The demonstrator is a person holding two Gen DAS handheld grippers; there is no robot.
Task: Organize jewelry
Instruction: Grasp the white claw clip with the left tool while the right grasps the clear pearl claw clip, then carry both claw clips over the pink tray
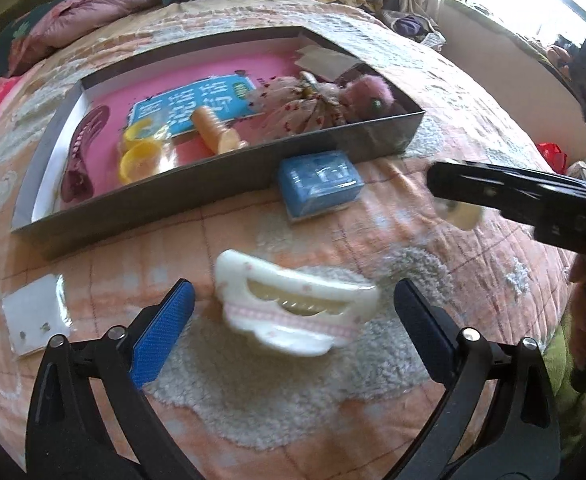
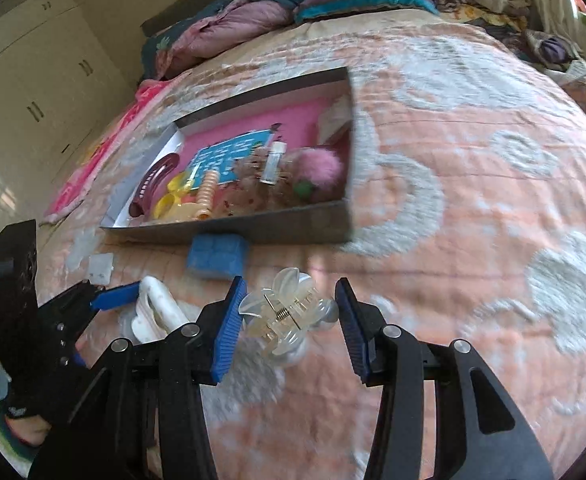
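A white hair claw clip [image 1: 293, 306] lies on the peach bedspread between the open fingers of my left gripper [image 1: 293, 304]; it also shows in the right wrist view [image 2: 159, 312]. A clear flower-shaped claw clip [image 2: 287, 312] sits between the open fingers of my right gripper [image 2: 291, 316], close to the left pad [image 2: 229, 328]. A grey open box [image 1: 213, 184] with a pink floor holds hair clips, a pink pompom and a blue card. A small blue box [image 1: 319, 180] lies just in front of it.
A white earring card [image 1: 37, 314] lies at the left on the bedspread. The right gripper's body [image 1: 525, 196] reaches in from the right in the left wrist view. Pillows and folded bedding [image 2: 277, 8] lie at the head of the bed.
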